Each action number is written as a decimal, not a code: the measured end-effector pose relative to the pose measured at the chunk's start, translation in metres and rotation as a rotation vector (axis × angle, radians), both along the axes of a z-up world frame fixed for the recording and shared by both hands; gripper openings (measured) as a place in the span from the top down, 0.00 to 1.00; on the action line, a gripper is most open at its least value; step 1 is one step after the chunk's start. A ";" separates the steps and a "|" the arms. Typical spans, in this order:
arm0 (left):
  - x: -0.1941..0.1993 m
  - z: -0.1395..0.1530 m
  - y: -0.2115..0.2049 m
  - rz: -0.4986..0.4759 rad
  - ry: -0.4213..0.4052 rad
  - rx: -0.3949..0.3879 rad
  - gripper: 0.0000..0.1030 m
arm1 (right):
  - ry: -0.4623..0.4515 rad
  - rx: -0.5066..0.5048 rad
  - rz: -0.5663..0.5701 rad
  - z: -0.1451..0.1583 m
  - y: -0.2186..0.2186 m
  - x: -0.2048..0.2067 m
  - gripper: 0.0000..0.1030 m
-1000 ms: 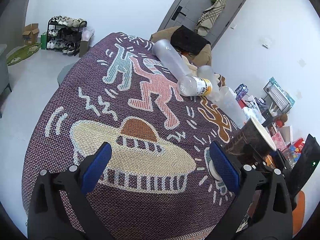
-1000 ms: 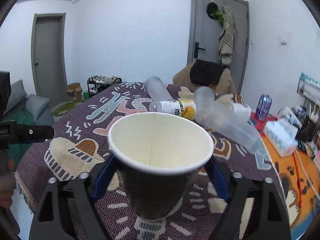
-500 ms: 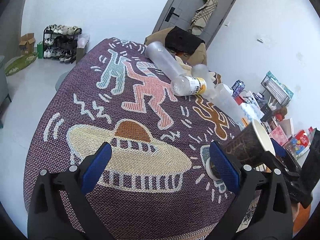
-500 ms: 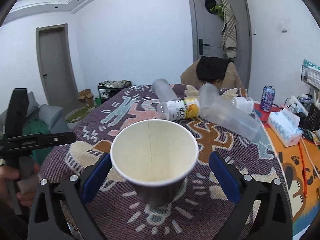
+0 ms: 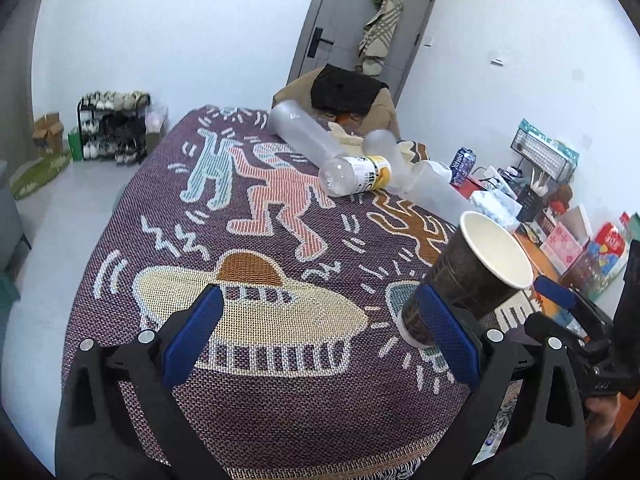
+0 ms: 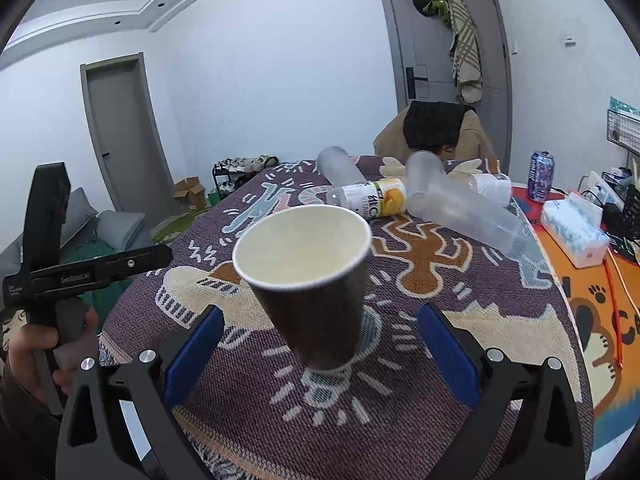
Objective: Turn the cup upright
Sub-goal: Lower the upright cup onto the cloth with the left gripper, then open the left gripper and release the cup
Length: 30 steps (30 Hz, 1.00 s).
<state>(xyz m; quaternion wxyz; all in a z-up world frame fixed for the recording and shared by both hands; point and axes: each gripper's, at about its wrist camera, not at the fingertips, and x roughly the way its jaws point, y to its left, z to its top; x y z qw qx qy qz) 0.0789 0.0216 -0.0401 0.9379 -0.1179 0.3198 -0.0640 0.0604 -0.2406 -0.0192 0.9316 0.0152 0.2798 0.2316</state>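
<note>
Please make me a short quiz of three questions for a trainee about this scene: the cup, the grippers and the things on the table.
1. True or false: the paper cup has its mouth facing up.
2. Choose one. The right gripper is: A) shut on the cup; B) open, with its pads apart from the cup; C) not in view.
3. Fill in the word: the labelled bottle behind the cup lies on its ____.

Key: 1 true; 2 B; 3 side.
</note>
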 end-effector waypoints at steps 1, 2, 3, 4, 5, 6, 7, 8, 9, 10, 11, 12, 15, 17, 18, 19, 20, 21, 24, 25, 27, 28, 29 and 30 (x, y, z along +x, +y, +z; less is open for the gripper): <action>-0.003 0.001 -0.004 -0.001 -0.008 0.015 0.06 | 0.001 0.003 -0.003 -0.001 -0.002 -0.002 0.07; -0.006 0.002 -0.006 -0.003 -0.015 0.024 0.06 | 0.002 0.005 -0.006 -0.002 -0.004 -0.003 0.07; -0.009 0.003 -0.009 -0.006 -0.023 0.033 0.06 | 0.002 0.006 -0.011 -0.003 -0.006 -0.006 0.07; -0.013 0.004 -0.012 -0.008 -0.032 0.046 0.06 | 0.002 0.004 -0.014 -0.004 -0.008 -0.007 0.07; -0.016 0.004 -0.014 -0.010 -0.040 0.055 0.06 | 0.001 0.001 -0.018 -0.005 -0.009 -0.009 0.07; -0.019 0.005 -0.016 -0.011 -0.045 0.062 0.06 | -0.001 -0.001 -0.020 -0.006 -0.010 -0.011 0.07; -0.022 0.005 -0.018 -0.010 -0.053 0.072 0.06 | -0.002 0.000 -0.025 -0.007 -0.012 -0.013 0.07; -0.025 0.006 -0.021 -0.010 -0.060 0.079 0.06 | -0.003 0.004 -0.028 -0.007 -0.014 -0.015 0.07; -0.027 0.006 -0.022 -0.012 -0.065 0.084 0.06 | -0.004 0.009 -0.028 -0.008 -0.016 -0.017 0.07; -0.031 0.007 -0.024 -0.013 -0.074 0.093 0.06 | -0.005 0.013 -0.030 -0.009 -0.018 -0.019 0.07; -0.034 0.008 -0.026 -0.011 -0.081 0.103 0.06 | -0.007 0.014 -0.033 -0.009 -0.019 -0.021 0.07; -0.036 0.009 -0.027 -0.010 -0.087 0.112 0.06 | -0.007 0.014 -0.035 -0.010 -0.021 -0.022 0.07; -0.044 0.010 -0.032 -0.010 -0.104 0.132 0.06 | -0.009 0.012 -0.044 -0.012 -0.024 -0.027 0.07; -0.050 0.011 -0.035 -0.005 -0.119 0.148 0.06 | -0.015 0.013 -0.051 -0.013 -0.026 -0.031 0.07; -0.052 0.011 -0.036 -0.006 -0.126 0.154 0.06 | -0.019 0.013 -0.056 -0.014 -0.028 -0.032 0.07; -0.056 0.012 -0.037 -0.006 -0.136 0.159 0.06 | -0.027 0.010 -0.063 -0.014 -0.028 -0.034 0.07; -0.058 0.013 -0.038 -0.005 -0.142 0.162 0.06 | -0.033 0.011 -0.068 -0.015 -0.029 -0.036 0.07; -0.061 0.013 -0.039 -0.004 -0.149 0.165 0.06 | -0.035 0.013 -0.071 -0.015 -0.030 -0.037 0.07; -0.068 0.013 -0.043 -0.001 -0.170 0.192 0.06 | -0.042 0.023 -0.084 -0.018 -0.031 -0.040 0.07; -0.071 0.014 -0.044 -0.001 -0.177 0.203 0.06 | -0.044 0.027 -0.088 -0.020 -0.032 -0.041 0.07; -0.075 0.014 -0.046 0.002 -0.190 0.211 0.06 | -0.043 0.030 -0.093 -0.022 -0.033 -0.041 0.07; -0.077 0.014 -0.046 0.002 -0.197 0.213 0.06 | -0.041 0.030 -0.095 -0.022 -0.034 -0.041 0.07; -0.079 0.014 -0.046 0.002 -0.201 0.214 0.06 | -0.039 0.031 -0.095 -0.023 -0.034 -0.042 0.07; -0.080 0.015 -0.046 0.003 -0.204 0.216 0.06 | -0.038 0.033 -0.096 -0.023 -0.034 -0.042 0.07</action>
